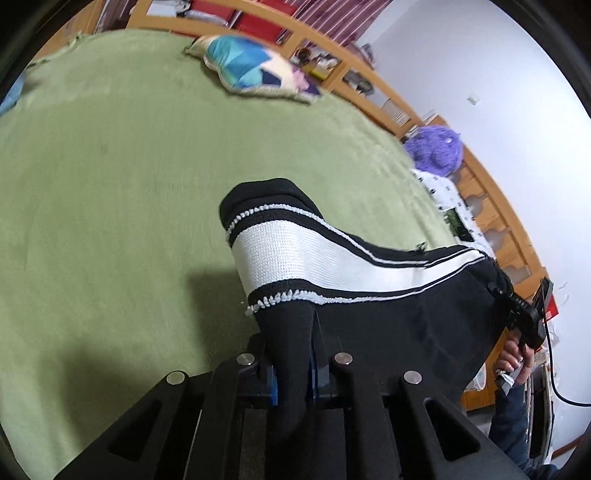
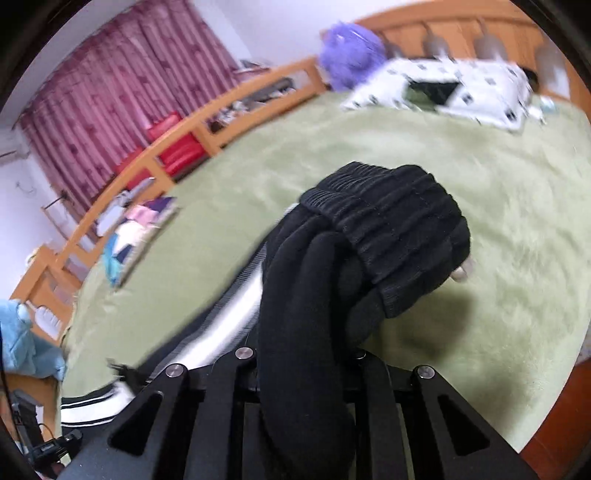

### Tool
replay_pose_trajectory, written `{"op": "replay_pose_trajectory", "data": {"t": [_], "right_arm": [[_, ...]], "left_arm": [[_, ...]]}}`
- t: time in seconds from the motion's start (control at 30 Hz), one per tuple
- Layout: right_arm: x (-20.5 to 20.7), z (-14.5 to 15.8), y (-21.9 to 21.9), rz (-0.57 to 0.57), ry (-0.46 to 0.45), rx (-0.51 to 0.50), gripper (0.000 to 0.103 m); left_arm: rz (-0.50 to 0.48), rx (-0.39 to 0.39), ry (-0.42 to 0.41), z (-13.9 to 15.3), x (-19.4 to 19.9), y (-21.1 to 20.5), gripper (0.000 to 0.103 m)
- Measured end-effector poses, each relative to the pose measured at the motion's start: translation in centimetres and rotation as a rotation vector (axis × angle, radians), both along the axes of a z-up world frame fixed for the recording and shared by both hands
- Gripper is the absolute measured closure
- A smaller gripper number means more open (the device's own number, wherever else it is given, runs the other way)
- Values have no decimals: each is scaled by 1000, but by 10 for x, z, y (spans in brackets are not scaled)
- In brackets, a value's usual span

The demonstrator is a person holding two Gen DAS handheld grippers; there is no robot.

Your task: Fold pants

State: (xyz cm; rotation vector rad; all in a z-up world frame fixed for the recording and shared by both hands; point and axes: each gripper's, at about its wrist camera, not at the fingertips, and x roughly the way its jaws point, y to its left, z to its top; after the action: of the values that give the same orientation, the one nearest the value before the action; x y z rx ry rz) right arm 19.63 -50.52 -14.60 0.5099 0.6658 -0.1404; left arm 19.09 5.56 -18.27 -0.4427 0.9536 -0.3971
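Pants (image 1: 369, 273), black with a broad white side stripe, hang in the air between the two tools, lifted clear of the bed (image 1: 110, 184) and stretched over its green blanket.

The left hand-held gripper (image 1: 293, 369) is clamped narrow on a fold of black cloth beside the stripe's zigzag-edged end; the fabric runs from between its blue-padded fingers (image 1: 272, 384) up and over, then off to the right. The right hand-held gripper (image 2: 306, 354) is likewise closed tight on a thick bunch of black fabric, with the ribbed elastic band (image 2: 399, 229) flopped forward past its tips. In the left view that right tool appears at the far end of the garment, near the bed's right edge.

Farther out, a patchwork cushion (image 1: 251, 66) lies near the bed's far edge, a purple plush (image 1: 436, 147) and a white patterned pillow (image 2: 461, 85) sit at the headboard (image 2: 461, 33) corner.

This looks like the carry-and-spread step: the garment is held at both ends, not yet laid flat. Next, it probably needs lowering onto the open middle of the blanket, keeping it taut so the legs lie straight before any fold. Motion blur suggests the right side is moving.
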Motion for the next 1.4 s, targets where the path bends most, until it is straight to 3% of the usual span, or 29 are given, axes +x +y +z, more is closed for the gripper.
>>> {"op": "replay_pose_trajectory", "data": {"t": [0.1,0.27,0.5,0.63,0.7,0.77,0.83,0.87,0.93,1.07,1.2,1.33,1.4], "right_arm": [[1,29,18,30,-61,25,87],[2,54,62,130,-106,51,87],[6,36,137,314,-85,73,87],[13,4,141,301,10,6,84],[24,-21,131,285,123,-26,80],[33,-56,117,268,295,32,72],[26,-82,108,266,401,73,69],[20,-84,108,264,397,57,67],[0,-70,118,251,362,-90,57],[-20,-33,133,254,301,-266,57],[-35,-6,162,341,206,-245,56],[-37,-1,217,487,144,-153,54],[-37,-6,254,569,143,-126,54]], "left_arm": [[-4,-18,-16,14,2,13,92],[66,48,-64,39,3,50,92],[234,114,-25,44,1,137,92],[267,87,41,16,10,149,90],[300,165,72,4,12,145,77],[330,245,107,-4,13,140,53],[315,282,118,-9,7,133,44],[306,298,115,-10,3,132,41],[289,339,112,-11,-8,130,38],[252,391,111,-16,-42,120,30],[229,479,142,-34,-73,104,26],[252,362,184,-39,-97,116,25],[264,342,176,-32,-106,123,25]]}}
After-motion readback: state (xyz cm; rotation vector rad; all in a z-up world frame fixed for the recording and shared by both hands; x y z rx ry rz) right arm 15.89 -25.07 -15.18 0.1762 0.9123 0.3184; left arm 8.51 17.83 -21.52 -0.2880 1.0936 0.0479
